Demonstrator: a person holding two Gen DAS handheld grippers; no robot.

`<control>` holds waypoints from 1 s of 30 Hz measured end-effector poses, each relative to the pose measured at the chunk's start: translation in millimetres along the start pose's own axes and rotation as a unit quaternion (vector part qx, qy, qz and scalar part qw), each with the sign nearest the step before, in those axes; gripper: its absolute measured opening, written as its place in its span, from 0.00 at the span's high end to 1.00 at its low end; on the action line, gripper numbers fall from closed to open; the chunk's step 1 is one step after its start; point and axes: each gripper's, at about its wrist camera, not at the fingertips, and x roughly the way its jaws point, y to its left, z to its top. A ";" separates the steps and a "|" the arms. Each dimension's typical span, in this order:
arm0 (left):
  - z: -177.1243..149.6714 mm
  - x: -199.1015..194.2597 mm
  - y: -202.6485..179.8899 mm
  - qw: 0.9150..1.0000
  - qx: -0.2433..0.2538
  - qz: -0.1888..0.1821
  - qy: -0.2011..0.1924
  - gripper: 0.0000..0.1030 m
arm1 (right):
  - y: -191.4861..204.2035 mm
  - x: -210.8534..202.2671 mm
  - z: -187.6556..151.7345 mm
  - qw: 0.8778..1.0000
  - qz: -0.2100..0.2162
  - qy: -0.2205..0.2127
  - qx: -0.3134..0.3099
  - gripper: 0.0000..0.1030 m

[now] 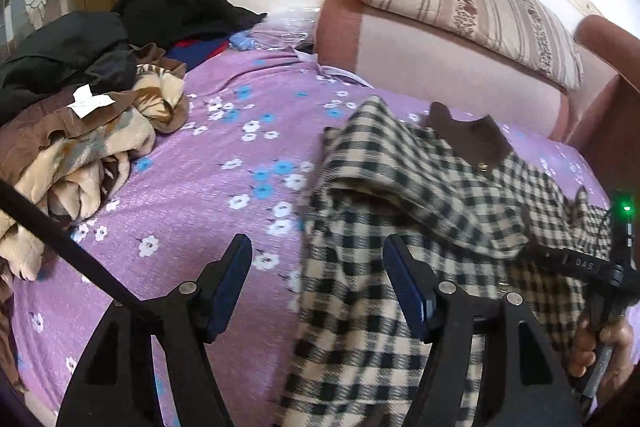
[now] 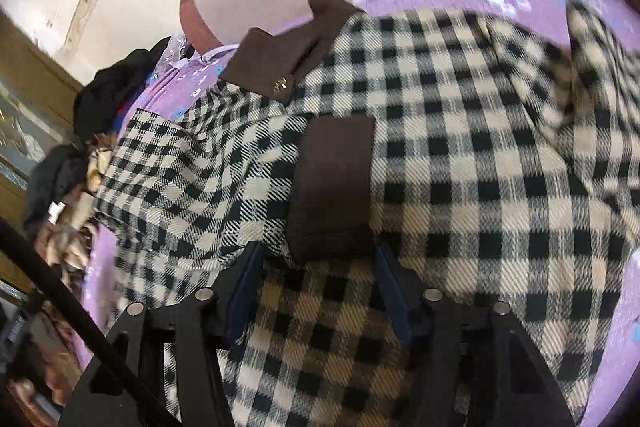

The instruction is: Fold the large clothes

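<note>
Left gripper (image 1: 318, 259): the jaws stand wide apart and hold nothing. The left finger is over bare purple floral bedsheet (image 1: 208, 163); the right finger is over the left edge of the checked coat (image 1: 420, 211).

Right gripper (image 2: 318, 259): the jaws are also spread, with checked cloth filling the gap between them. The fingers do not press on the cloth, so no grip is visible. A brown pocket flap (image 2: 332, 187) lies just ahead of the fingertips, its lower edge between them.

The checked coat (image 2: 460, 155) lies spread on the bed, ahead of and beneath both grippers. One sleeve is folded across the body, ahead and to the left of the right gripper. The brown collar (image 2: 280, 63), with a metal button (image 2: 282, 84), lies further ahead, toward the headboard (image 1: 440, 63).

In the left wrist view, the other gripper and the hand (image 1: 600, 347) holding it appear at the far right, over the coat. A striped pillow (image 1: 468, 3) rests on top of the headboard. Well to the left of the left gripper sits a pile of clothes (image 1: 88, 87), dark items above brown and tan ones.
</note>
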 end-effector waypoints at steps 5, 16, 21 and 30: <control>7.5 14.4 -8.4 1.000 0.008 0.012 -0.004 0.35 | 10.2 -9.0 3.8 1.000 0.019 -0.003 -0.013 0.99; 13.0 29.6 -17.2 1.000 -0.002 0.016 0.001 0.35 | -44.7 -40.3 16.4 0.998 0.017 -0.024 0.048 0.89; 10.7 30.2 -21.0 1.000 -0.003 0.009 -0.001 0.35 | -27.3 -12.4 18.5 0.999 0.025 -0.017 0.020 0.43; 17.3 35.4 -25.7 1.000 -0.001 0.024 -0.011 0.35 | 0.5 11.1 22.6 1.000 -0.020 -0.011 -0.020 0.91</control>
